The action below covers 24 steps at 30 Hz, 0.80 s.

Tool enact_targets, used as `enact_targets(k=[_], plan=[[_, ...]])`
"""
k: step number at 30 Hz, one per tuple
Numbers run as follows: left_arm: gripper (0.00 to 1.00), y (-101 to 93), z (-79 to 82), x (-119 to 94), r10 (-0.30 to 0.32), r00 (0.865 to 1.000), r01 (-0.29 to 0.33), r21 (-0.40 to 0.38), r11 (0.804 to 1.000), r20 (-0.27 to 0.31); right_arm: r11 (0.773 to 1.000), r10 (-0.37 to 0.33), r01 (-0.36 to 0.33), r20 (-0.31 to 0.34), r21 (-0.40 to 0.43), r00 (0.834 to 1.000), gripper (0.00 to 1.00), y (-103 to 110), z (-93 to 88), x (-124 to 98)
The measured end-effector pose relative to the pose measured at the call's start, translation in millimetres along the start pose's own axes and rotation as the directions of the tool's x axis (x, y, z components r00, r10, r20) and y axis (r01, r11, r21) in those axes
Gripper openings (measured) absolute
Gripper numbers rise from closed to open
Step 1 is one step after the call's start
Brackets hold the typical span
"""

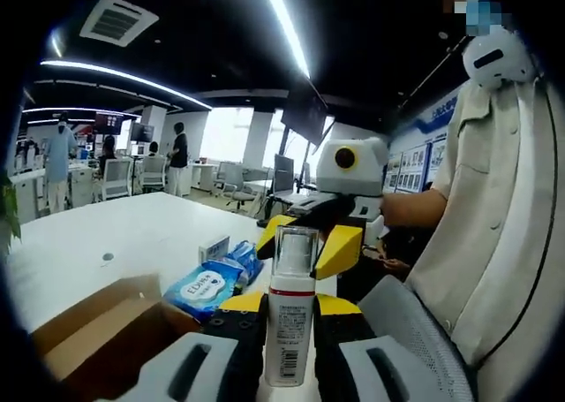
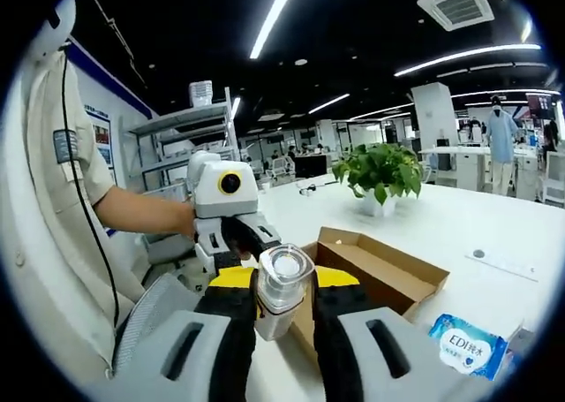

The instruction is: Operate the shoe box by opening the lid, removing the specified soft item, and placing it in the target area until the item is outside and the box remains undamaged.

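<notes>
Left gripper (image 1: 290,327) clamped on an upright pump bottle (image 1: 290,318); right gripper (image 2: 284,318) gripping its clear cap (image 2: 284,278). Open cardboard shoe box (image 2: 380,274) just beyond, wipes packet (image 2: 468,345) right. Bare white table (image 2: 459,230) farther out.

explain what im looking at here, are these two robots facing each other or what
No robots: one person holds hand tongs in each hand, and each carries a forward-looking camera. The left gripper view shows the left tongs clamped on a white pump bottle, with the right tongs opposite. The right gripper view shows the same bottle top, the right tongs around it. On the white table lie an open cardboard box and a blue wipes pack; a potted plant stands behind.
</notes>
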<state>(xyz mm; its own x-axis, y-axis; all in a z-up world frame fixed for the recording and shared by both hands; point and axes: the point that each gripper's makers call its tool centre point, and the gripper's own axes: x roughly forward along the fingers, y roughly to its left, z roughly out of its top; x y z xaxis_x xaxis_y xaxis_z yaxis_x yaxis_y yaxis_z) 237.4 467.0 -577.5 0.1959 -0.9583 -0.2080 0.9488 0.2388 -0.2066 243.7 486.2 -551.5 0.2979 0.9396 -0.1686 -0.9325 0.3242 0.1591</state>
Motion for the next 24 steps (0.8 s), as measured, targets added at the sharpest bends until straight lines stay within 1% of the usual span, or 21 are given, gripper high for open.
enact_targets(k=[6,14,24], plan=[[0.2,5.0,-5.0,1.9,0.018,1.0,-0.018,0.019,1.0,-0.025,0.999,-0.019,0.018,-0.024,-0.027,1.0,0.19,-1.9,-3.4,1.1],[0.21,16.7,-7.5,2.8,0.068,0.996,-0.066,0.044,0.997,-0.056,0.997,-0.062,0.06,-0.04,-0.045,0.997,0.19,-9.5,-5.0,4.4],[0.31,29.9,-7.8,-1.6,0.133,0.988,-0.127,0.078,0.989,-0.073,0.995,-0.083,0.081,-0.041,-0.049,0.996,0.19,-18.4,-3.7,6.3]])
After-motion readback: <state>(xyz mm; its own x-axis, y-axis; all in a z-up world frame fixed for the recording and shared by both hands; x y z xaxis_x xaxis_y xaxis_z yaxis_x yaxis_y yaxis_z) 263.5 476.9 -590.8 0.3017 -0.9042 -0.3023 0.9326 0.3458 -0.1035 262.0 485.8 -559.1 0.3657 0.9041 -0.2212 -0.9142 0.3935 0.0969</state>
